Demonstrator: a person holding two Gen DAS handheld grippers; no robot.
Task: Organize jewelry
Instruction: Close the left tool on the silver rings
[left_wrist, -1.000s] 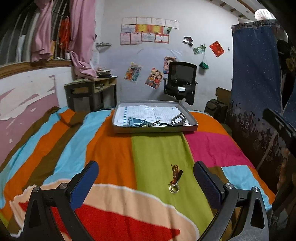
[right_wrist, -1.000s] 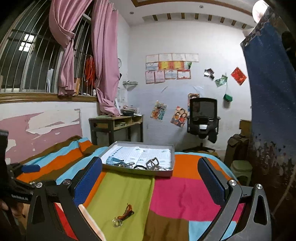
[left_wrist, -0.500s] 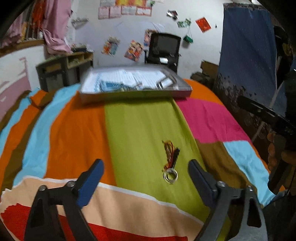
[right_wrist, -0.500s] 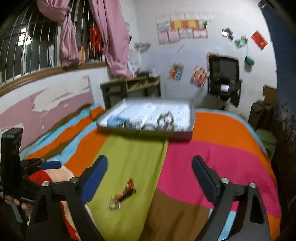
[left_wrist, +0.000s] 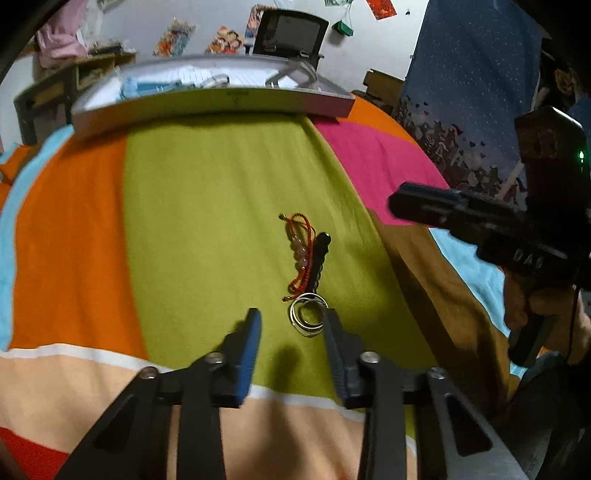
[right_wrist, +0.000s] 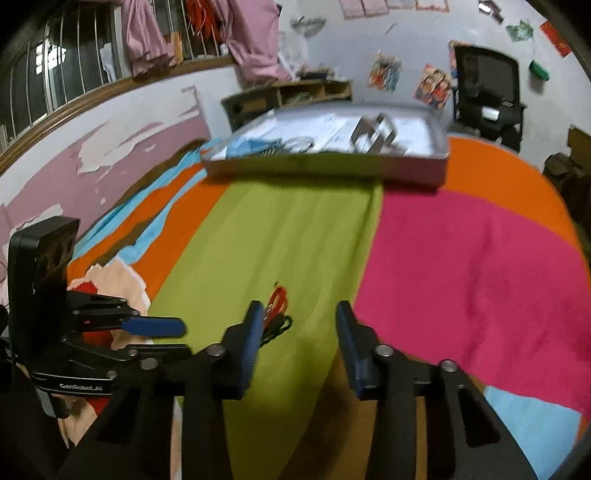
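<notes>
Both tools have dropped toward the bed and narrowed: your left tool (left_wrist: 291, 325), part-spread, brackets the rings (left_wrist: 307, 314) beside the red bracelet (left_wrist: 300, 254), nothing pinched yet; tray (left_wrist: 207, 107) holds earlier pieces

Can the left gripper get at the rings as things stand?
Probably yes. The left gripper is open, low over the blanket, and the rings lie just ahead, nearer its right finger. Only the red cord touches them; nothing blocks the approach.
</notes>
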